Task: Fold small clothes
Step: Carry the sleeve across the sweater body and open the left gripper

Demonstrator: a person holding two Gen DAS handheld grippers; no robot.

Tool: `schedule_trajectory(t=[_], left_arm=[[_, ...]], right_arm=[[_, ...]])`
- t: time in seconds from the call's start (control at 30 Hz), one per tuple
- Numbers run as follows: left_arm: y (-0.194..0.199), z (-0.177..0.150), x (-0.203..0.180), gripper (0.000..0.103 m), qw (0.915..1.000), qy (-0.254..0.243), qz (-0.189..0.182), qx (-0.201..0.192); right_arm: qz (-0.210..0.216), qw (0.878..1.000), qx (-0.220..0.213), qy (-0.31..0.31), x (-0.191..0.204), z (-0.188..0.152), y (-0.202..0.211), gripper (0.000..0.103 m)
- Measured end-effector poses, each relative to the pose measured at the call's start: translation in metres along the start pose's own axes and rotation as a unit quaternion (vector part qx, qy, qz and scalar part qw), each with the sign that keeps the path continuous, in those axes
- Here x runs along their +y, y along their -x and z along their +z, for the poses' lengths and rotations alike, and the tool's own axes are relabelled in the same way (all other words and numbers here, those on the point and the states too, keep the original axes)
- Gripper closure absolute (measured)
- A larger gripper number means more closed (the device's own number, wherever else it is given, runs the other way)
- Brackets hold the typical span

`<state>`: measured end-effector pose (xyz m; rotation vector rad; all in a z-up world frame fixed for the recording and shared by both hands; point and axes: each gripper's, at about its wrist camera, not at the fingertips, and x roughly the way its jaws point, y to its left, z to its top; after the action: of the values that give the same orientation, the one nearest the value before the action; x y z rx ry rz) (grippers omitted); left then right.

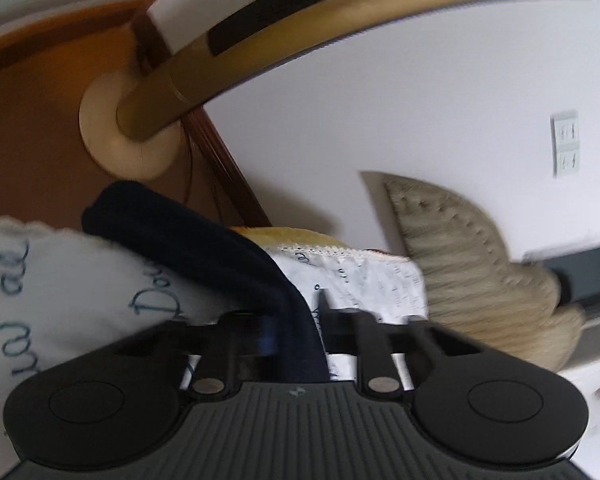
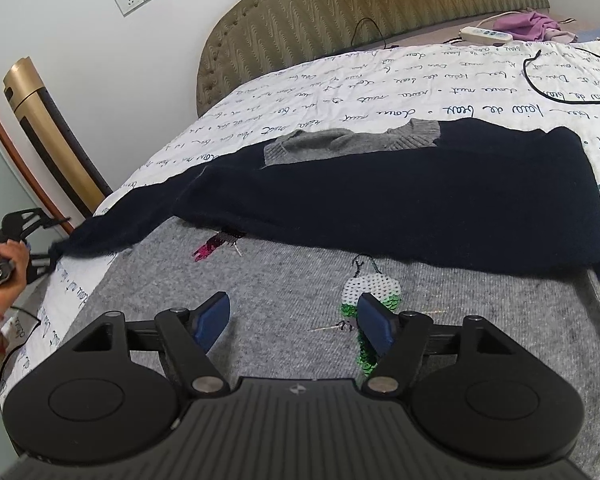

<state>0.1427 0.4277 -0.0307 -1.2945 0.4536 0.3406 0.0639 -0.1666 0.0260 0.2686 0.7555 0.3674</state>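
The left gripper is clenched on the navy sleeve, which hides its fingertips. The right gripper, released, hovers over the grey sweater; gold tower fan stands far left.

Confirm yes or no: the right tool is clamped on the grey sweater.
No: the right tool stands open above the grey sweater, its blue pads wide apart with no cloth pinched between them.

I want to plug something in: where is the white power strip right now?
In the right wrist view the power strip lies at the far right end of the bed, beside the purple cloth and below the padded headboard.
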Motion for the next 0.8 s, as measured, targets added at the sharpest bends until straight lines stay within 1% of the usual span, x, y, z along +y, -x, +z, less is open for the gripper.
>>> schedule_trajectory(t=[0.07, 0.1, 0.17, 0.23, 0.3, 0.37, 0.4, 0.47, 0.5, 0.53, 0.57, 0.6, 0.63, 0.67, 0.7, 0.73, 0.8], left_arm=[[0.005, -0.010, -0.017, 0.098, 0.9977, -0.062, 0.022, -0.018], [0.008, -0.019, -0.031, 0.099, 0.9934, -0.107, 0.032, -0.026], [0.013, -0.040, -0.058, 0.099, 0.9792, -0.194, 0.041, -0.042], [0.021, -0.070, -0.087, 0.099, 0.9575, -0.282, 0.035, -0.050], [0.028, -0.101, -0.114, 0.098, 0.9342, -0.353, 0.015, -0.049], [0.036, -0.137, -0.139, 0.098, 0.9042, -0.425, -0.025, -0.032], [0.040, -0.159, -0.150, 0.098, 0.8832, -0.466, -0.051, -0.018], [0.049, -0.203, -0.166, 0.098, 0.8345, -0.542, -0.096, 0.005], [0.053, -0.228, -0.171, 0.098, 0.8036, -0.583, -0.117, 0.025], [0.053, -0.254, -0.173, 0.098, 0.7690, -0.623, -0.134, 0.055], [0.053, -0.277, -0.171, 0.098, 0.7395, -0.653, -0.145, 0.079], [0.051, -0.298, -0.167, 0.095, 0.7100, -0.681, -0.150, 0.101], [0.049, -0.321, -0.160, 0.093, 0.6772, -0.711, -0.147, 0.121], [0.046, -0.340, -0.151, 0.086, 0.6516, -0.734, -0.139, 0.134], [0.044, -0.359, -0.142, 0.074, 0.6254, -0.757, -0.126, 0.142], [0.043, -0.373, -0.132, 0.066, 0.6041, -0.775, -0.117, 0.143], [0.051, -0.385, -0.116, 0.032, 0.5796, -0.795, -0.115, 0.138]], right_arm=[[-0.002, 1.000, 0.000, 0.002, -0.001, 0.000, 0.000, 0.029], [-0.002, 1.000, 0.000, 0.002, -0.002, 0.000, 0.000, 0.029], [0.000, 1.000, -0.001, 0.000, -0.003, 0.000, 0.000, 0.029], [0.000, 1.000, -0.002, -0.001, -0.005, 0.000, 0.000, 0.029], [0.001, 1.000, -0.003, -0.004, -0.006, 0.000, 0.001, 0.029], [0.000, 1.000, -0.005, -0.006, -0.008, 0.000, 0.002, 0.029], [0.000, 1.000, -0.006, -0.008, -0.009, -0.001, 0.002, 0.029], [0.000, 1.000, -0.009, -0.013, -0.012, -0.001, 0.004, 0.029], [-0.001, 1.000, -0.010, -0.015, -0.013, -0.001, 0.004, 0.029], [-0.005, 1.000, -0.011, -0.017, -0.014, -0.002, 0.005, 0.028], [-0.008, 1.000, -0.012, -0.019, -0.015, -0.002, 0.005, 0.028], [-0.007, 1.000, -0.013, -0.024, -0.017, -0.002, 0.005, 0.028], [-0.006, 0.999, -0.014, -0.029, -0.019, -0.002, 0.006, 0.028], [-0.006, 0.999, -0.015, -0.034, -0.021, -0.001, 0.007, 0.028], [-0.005, 0.999, -0.016, -0.038, -0.023, -0.001, 0.008, 0.028], [-0.006, 0.999, -0.017, -0.041, -0.024, 0.001, 0.008, 0.028], [-0.008, 0.999, -0.020, -0.042, -0.024, 0.004, 0.009, 0.028]])
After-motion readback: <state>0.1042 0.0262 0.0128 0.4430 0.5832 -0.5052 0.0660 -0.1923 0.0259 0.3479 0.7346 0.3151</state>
